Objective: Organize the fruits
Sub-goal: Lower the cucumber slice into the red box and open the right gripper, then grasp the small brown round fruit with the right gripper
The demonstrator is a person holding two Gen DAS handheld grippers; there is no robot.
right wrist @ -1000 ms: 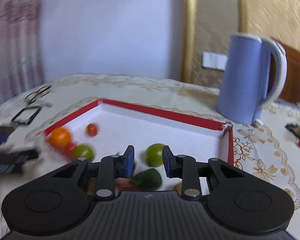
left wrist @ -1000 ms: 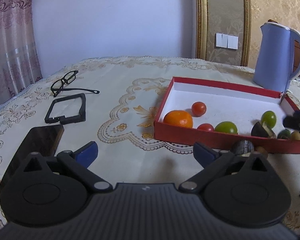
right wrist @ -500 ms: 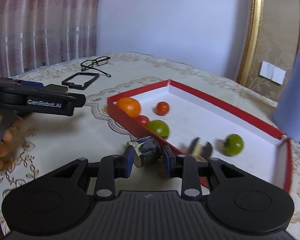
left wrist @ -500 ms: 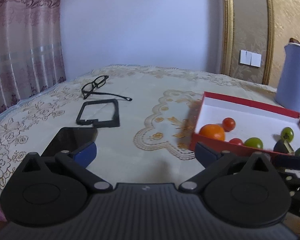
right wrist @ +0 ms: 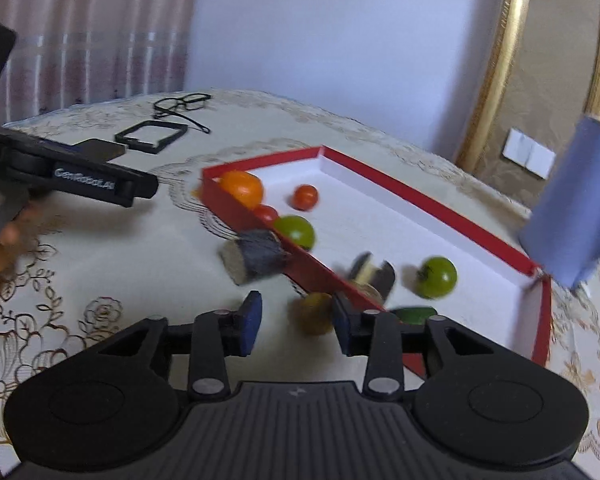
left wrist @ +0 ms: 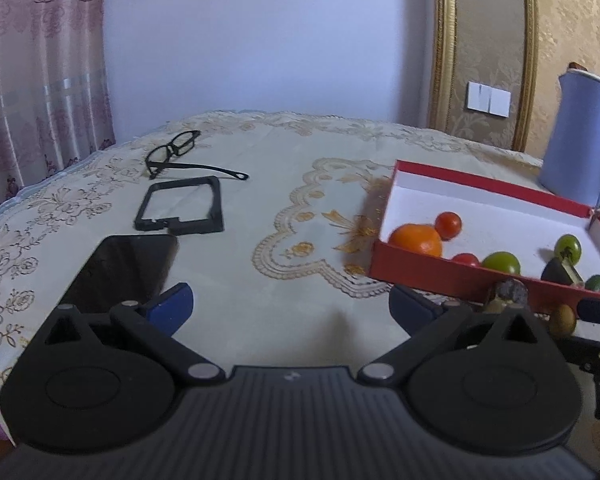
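A red box (right wrist: 440,212) with a white floor holds an orange (right wrist: 242,188), red tomatoes (right wrist: 305,197) and green tomatoes (right wrist: 436,278). The box also shows in the left wrist view (left wrist: 432,270). A dark fruit piece (right wrist: 256,257) lies on the cloth outside the box's near wall. A small brown fruit (right wrist: 315,312) lies on the cloth between my right gripper's fingertips. My right gripper (right wrist: 294,318) is open. My left gripper (left wrist: 290,306) is open and empty over bare cloth left of the box.
A black phone (left wrist: 128,266), a black frame (left wrist: 180,210) and glasses (left wrist: 176,152) lie on the left of the table. A blue kettle (left wrist: 580,140) stands behind the box. The other hand-held gripper (right wrist: 84,180) shows at the left of the right wrist view.
My right gripper has opened and let go of the dark fruit piece, which now lies on the cloth by the box. The gripper has shifted right toward the small brown fruit. The left gripper barely moved.
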